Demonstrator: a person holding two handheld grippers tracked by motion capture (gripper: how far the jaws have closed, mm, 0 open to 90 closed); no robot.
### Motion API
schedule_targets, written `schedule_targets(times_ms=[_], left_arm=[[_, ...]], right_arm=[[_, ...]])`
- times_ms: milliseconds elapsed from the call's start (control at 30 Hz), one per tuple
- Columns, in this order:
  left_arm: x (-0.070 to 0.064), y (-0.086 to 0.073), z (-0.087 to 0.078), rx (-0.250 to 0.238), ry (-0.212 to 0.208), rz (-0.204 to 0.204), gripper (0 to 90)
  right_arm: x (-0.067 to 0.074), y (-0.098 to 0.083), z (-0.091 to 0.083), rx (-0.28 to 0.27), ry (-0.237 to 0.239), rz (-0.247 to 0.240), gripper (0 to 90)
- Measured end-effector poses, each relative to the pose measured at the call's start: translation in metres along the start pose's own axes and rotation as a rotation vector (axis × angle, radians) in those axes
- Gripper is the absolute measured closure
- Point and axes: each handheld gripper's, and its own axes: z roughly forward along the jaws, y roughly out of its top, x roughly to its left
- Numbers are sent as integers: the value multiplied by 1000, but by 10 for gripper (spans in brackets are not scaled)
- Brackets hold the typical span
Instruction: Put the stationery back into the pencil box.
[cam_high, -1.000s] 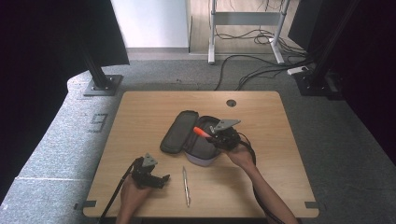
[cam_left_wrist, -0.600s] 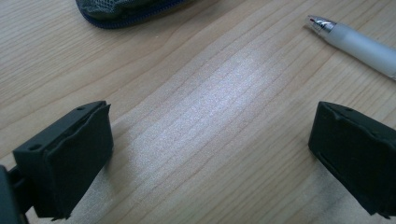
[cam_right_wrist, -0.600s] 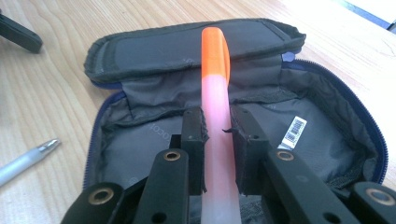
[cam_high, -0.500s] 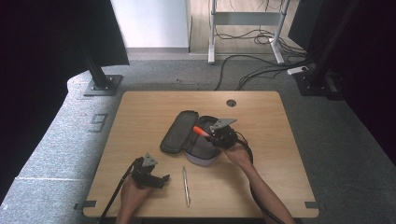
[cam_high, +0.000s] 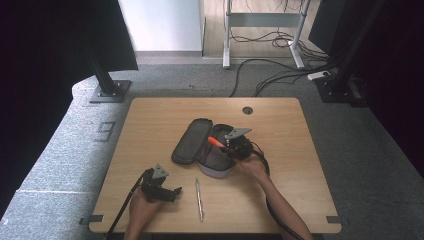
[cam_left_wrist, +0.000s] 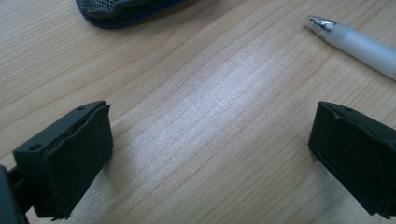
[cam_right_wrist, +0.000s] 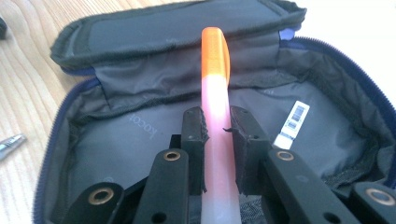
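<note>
The right gripper is clamped on an orange-capped pen, its 2 jaws pressing the pale barrel from either side while the orange cap points ahead into the open pencil case. Seen from the high view, that gripper hangs just above the case, which lies unzipped near the middle of the table with its lid folded back to the left — so the mouth faces up and a pen can go straight in. The pen is held along its length rather than across it, probably so that it can be laid flat on the grey lining; a small barcode tag sits on that lining to the right of the jaws.

The left gripper rests low near the table's front edge, jaws wide apart with nothing between them. In its own view the bare wood lies between the 2 black pads, and a second pen — white barrel, silver tip — lies just beyond the right one. In the high view this pen lies just right of the gripper, well placed to be picked up next.
</note>
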Motion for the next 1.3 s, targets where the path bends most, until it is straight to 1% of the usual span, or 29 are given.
schedule_targets(times_ms=[300,433,567,733,767,900,1000,1067,1133,1233,1300], left_arm=[[0,0,0,0,0,0,0],[0,0,0,0,0,0,0],[0,0,0,0,0,0,0],[0,0,0,0,0,0,0],[0,0,0,0,0,0,0],[0,0,0,0,0,0,0],[0,0,0,0,-1,0,0],[0,0,0,0,0,0,0],[0,0,0,0,0,0,0],[0,0,0,0,0,0,0],[0,0,0,0,0,0,0]], right_arm=[[-3,-7,9,28,6,16,754],[-4,-11,13,50,10,21,753],[-5,-12,14,50,16,27,751],[-6,-11,13,54,25,25,744],[-6,-10,13,53,26,29,708],[-6,-9,12,53,37,36,628],[-4,-7,11,52,34,42,558],[-5,-6,10,56,37,49,492],[-3,-5,9,58,34,42,430],[-2,-3,9,62,41,41,368],[-2,-3,8,69,37,32,340]])
